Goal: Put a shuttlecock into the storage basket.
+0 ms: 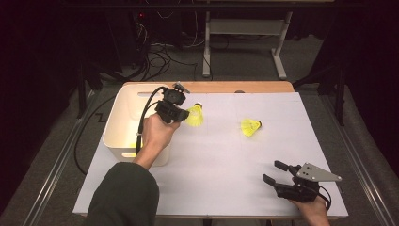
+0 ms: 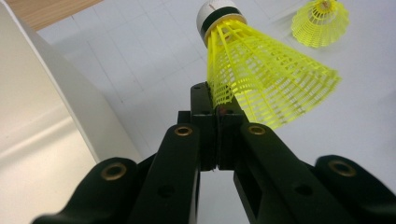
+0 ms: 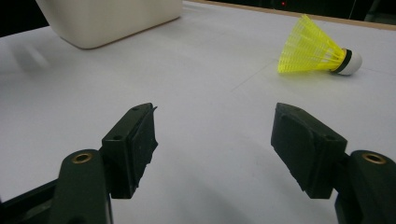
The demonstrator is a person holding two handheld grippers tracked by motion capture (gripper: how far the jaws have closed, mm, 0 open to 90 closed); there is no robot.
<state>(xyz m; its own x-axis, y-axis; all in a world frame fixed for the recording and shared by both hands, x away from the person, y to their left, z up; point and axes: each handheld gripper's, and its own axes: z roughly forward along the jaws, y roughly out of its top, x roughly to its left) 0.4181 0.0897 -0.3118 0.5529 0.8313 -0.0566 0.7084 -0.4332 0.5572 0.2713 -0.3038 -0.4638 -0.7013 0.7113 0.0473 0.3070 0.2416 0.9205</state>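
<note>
My left gripper (image 1: 181, 114) (image 2: 217, 109) is shut on the skirt rim of a yellow shuttlecock (image 1: 195, 115) (image 2: 261, 79), held just right of the white bin (image 1: 134, 106), its white cork pointing away from the jaws. A second yellow shuttlecock (image 1: 251, 126) (image 2: 321, 22) (image 3: 317, 50) lies on its side on the white table sheet (image 1: 226, 160), right of centre. My right gripper (image 1: 276, 171) (image 3: 215, 140) rests near the front right corner of the table, jaws wide open and empty, facing that lying shuttlecock from a distance.
The white bin (image 2: 42, 135) (image 3: 107, 18) stands at the table's left side, its inside partly hidden by the left hand. A wooden table edge (image 1: 235, 87) runs along the back. Cables and a desk frame (image 1: 244, 33) sit on the floor beyond.
</note>
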